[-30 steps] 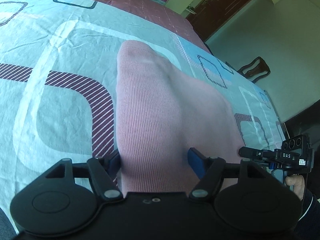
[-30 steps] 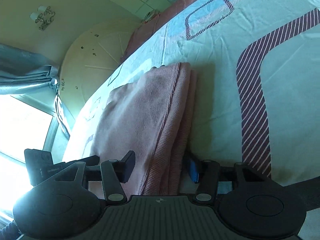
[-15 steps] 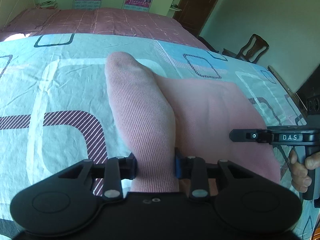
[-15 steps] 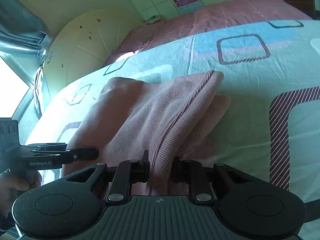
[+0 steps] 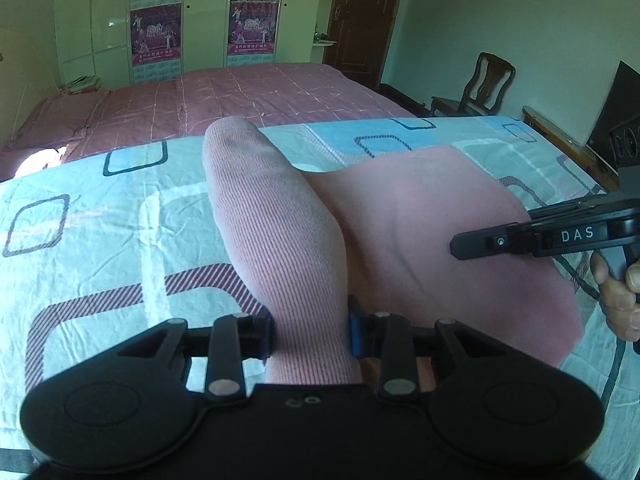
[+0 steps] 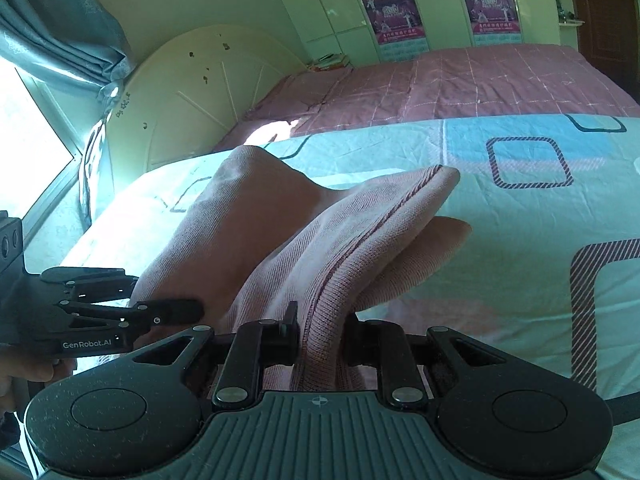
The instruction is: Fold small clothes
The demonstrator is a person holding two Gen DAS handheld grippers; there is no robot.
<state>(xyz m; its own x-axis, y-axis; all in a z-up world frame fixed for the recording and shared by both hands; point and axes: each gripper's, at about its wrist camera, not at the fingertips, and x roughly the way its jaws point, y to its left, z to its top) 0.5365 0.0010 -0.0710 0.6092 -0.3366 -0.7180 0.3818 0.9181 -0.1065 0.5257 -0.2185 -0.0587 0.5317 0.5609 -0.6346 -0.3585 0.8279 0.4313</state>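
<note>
A pink ribbed garment lies partly lifted off the patterned bed sheet. My left gripper is shut on one gathered edge of it, and the cloth rises as a ridge away from the jaws. In the right wrist view the same pink garment hangs in folds, and my right gripper is shut on its seamed edge. The right gripper also shows at the right of the left wrist view, held by a hand. The left gripper shows at the left of the right wrist view.
The sheet covers the near bed; a second bed with a pink checked cover lies beyond it. A wooden chair and a dark door stand at the back right. A rounded headboard and a curtained window are at the left.
Both grippers have closed on the garment's edges and lifted them off the sheet. Both views have rolled level and now take in more of the room.
</note>
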